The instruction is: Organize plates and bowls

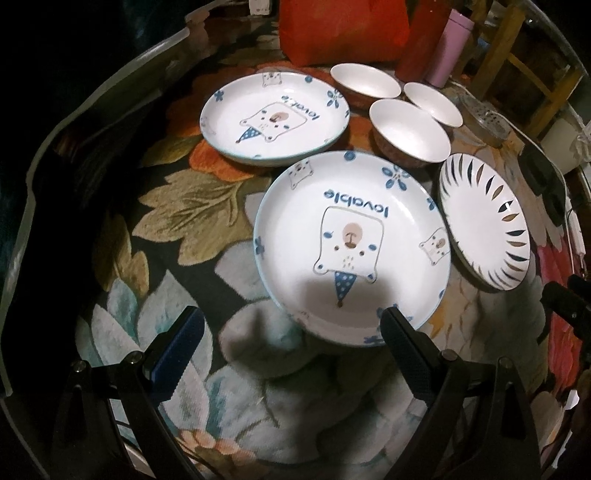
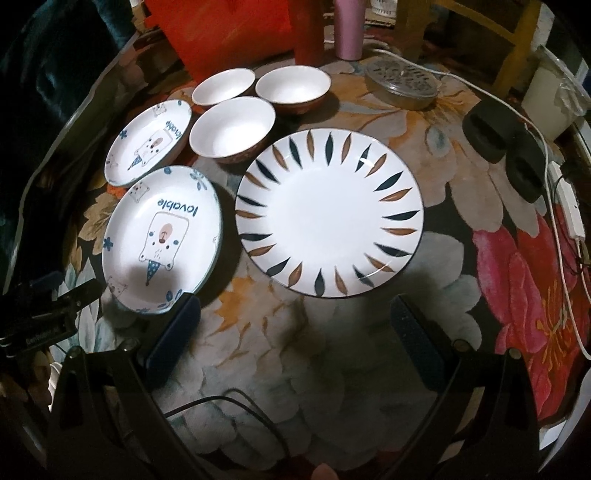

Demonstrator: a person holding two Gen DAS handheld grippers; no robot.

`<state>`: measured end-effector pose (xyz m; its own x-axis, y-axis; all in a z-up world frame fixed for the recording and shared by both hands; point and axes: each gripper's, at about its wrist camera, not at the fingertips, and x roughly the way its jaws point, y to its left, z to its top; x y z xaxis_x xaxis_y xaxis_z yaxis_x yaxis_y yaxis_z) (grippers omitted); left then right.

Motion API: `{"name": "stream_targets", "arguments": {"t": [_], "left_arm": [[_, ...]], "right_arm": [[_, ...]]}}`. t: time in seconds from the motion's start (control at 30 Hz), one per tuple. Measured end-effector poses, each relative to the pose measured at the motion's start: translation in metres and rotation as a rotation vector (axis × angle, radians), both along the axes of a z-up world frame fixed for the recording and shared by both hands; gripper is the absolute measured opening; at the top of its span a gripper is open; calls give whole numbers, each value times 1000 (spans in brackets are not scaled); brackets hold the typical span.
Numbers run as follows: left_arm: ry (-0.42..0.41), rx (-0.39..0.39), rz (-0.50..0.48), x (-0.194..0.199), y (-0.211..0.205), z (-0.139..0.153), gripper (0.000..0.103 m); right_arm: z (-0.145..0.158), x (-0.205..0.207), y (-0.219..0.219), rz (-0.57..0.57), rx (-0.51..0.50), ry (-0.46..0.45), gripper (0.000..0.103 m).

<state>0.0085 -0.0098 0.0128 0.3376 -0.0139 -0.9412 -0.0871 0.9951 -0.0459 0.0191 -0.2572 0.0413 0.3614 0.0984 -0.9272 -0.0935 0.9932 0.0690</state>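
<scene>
Two white "lovable" bear plates lie on the floral cloth, the near one (image 1: 351, 247) (image 2: 162, 240) and the far one (image 1: 275, 118) (image 2: 149, 142). A white plate with dark and tan leaf marks (image 1: 485, 221) (image 2: 328, 214) lies to their right. Three small white bowls with brown outsides (image 1: 410, 134) (image 2: 232, 131) are grouped behind the plates. My left gripper (image 1: 291, 325) is open, low over the cloth just before the near bear plate, its right finger at that plate's rim. My right gripper (image 2: 295, 314) is open in front of the leaf plate, holding nothing.
At the back stand a red bag (image 2: 218, 33), a red bottle (image 2: 308, 33) and a pink bottle (image 2: 347, 29). A lidded glass dish (image 2: 400, 85), black pads (image 2: 502, 140) and white cables (image 2: 565, 206) lie at the right. The table (image 1: 92, 96) drops off at left.
</scene>
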Motion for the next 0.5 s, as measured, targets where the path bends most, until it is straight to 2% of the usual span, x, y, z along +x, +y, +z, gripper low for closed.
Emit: {"name": "stream_targets", "arguments": {"t": [0.17,0.5], "left_arm": [[-39,-4,-8,3,-7,8,97],[-51,-14,-15,6,-12,12,97]], "right_arm": [[8,1,-8,-17,-19,-49,103],[8,1,-12,-23,-17,-55,103]]}}
